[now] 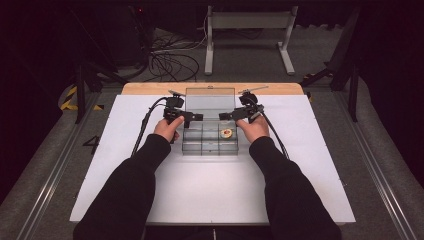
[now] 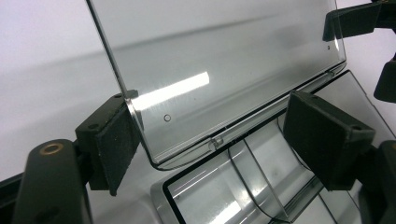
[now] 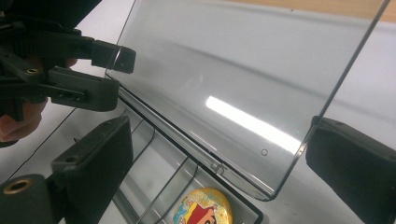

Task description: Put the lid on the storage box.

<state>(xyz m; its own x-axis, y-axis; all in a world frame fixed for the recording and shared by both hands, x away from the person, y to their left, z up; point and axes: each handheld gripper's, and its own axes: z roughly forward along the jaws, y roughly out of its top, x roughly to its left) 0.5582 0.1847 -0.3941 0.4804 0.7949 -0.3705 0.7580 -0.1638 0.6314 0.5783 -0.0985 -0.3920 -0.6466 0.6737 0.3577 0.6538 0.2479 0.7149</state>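
Note:
A clear plastic compartment box (image 1: 202,145) lies on the white board, and its lid (image 1: 210,102) stands raised at the back. One compartment holds a round cartoon badge (image 1: 226,133) (image 3: 203,207). My left gripper (image 1: 194,117) (image 2: 219,135) is open at the lid's left edge; the lid (image 2: 224,70) has its lower corner between the jaws, and its edge runs past the left pad (image 2: 114,144). On the other side, my right gripper (image 1: 227,116) (image 3: 210,163) is open too. The lid's (image 3: 243,70) right edge meets the right pad (image 3: 350,168) there.
The white board (image 1: 210,195) covers most of the table, with a wooden strip (image 1: 145,88) along its far edge. Cables (image 1: 170,62) and a metal frame (image 1: 247,30) lie on the floor beyond. A cable trails from each gripper past the person's sleeves.

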